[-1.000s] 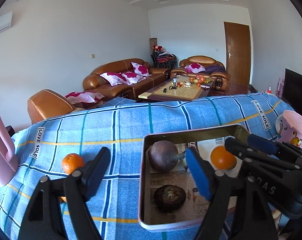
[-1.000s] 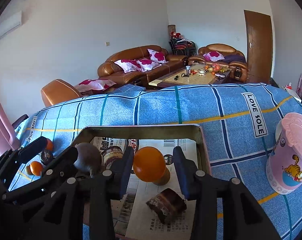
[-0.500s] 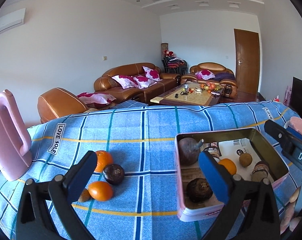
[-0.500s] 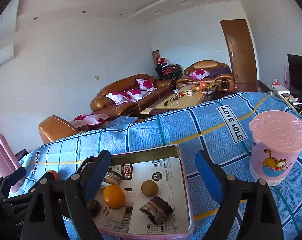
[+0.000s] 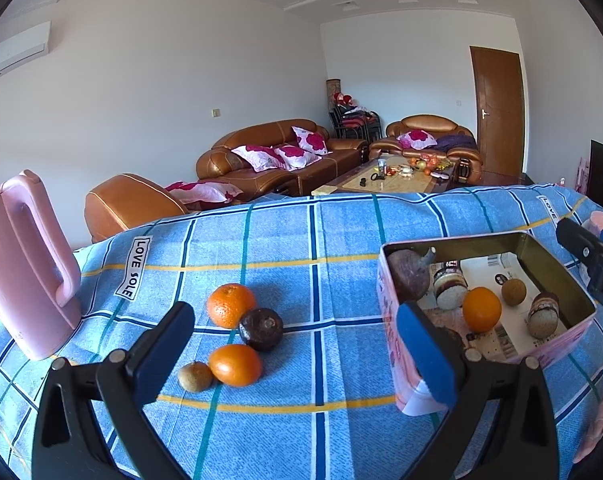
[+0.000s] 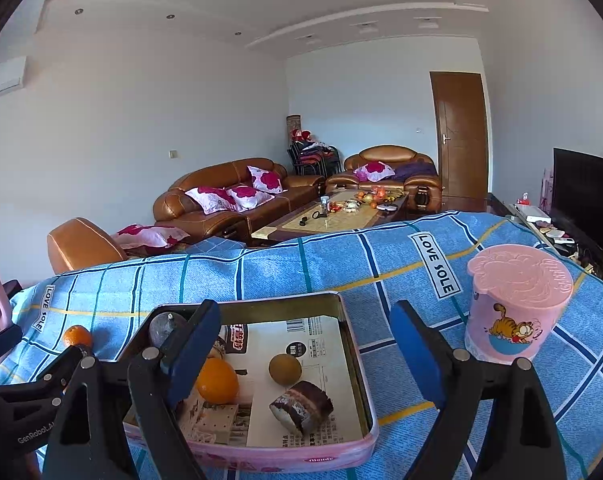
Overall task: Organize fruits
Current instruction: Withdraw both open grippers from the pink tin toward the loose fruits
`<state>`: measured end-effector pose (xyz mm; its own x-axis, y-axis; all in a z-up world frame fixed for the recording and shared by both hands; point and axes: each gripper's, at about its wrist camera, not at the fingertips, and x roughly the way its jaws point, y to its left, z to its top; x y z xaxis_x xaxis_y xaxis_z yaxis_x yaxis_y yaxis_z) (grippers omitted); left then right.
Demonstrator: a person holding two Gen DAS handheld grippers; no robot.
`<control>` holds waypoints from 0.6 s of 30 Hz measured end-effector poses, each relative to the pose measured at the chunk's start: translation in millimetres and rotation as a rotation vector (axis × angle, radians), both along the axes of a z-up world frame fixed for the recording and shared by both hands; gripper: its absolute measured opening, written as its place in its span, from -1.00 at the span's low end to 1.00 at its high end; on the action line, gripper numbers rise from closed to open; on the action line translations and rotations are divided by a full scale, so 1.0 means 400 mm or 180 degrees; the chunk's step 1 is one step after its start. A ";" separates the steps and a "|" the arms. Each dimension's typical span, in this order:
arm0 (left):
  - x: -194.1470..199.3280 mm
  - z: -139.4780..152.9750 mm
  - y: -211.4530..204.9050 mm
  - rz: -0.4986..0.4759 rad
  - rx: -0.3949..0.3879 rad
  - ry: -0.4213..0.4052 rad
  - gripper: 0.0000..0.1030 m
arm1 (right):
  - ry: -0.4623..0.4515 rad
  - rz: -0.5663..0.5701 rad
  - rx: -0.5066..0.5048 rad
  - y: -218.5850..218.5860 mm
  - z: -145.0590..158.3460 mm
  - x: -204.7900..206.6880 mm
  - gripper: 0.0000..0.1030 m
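Observation:
A pink tin box lined with paper sits on the blue checked cloth. It holds an orange, a small brown fruit, a dark purple fruit and cake rolls. Left of the box lie two oranges, a dark fruit and a small brown fruit. My left gripper is open and empty above the cloth. My right gripper is open and empty above the box.
A pink kettle stands at the cloth's left edge. A pink lidded cup stands right of the box. Beyond the table are brown sofas and a coffee table.
Both grippers have pulled back and up from the box. The right one let go of the orange, which now lies in the box, and opened wide. The loose fruits came into the left view.

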<state>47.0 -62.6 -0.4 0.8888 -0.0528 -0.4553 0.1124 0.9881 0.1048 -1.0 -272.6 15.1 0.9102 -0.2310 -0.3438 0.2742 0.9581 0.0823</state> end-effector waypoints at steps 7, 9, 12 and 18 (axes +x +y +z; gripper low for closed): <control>-0.013 0.001 0.026 0.0015 -0.0018 0.0002 1.00 | 0.0065 -0.0008 0.0015 0.032 -0.005 -0.017 0.70; -0.016 0.001 0.034 0.0021 -0.0015 0.0002 1.00 | 0.0082 -0.0011 0.0047 0.041 -0.007 -0.020 0.70; -0.020 0.001 0.047 0.0035 -0.0015 0.0005 1.00 | 0.0109 -0.0003 0.0100 0.056 -0.011 -0.024 0.70; -0.025 0.001 0.080 0.0077 -0.0010 0.0012 1.00 | 0.0139 0.0066 0.0111 0.101 -0.014 -0.022 0.70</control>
<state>37.1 -30.8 0.0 0.8881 -0.0327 -0.4585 0.0889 0.9909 0.1015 -9.8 -232.3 9.7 0.8986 -0.1995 -0.3909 0.2585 0.9604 0.1039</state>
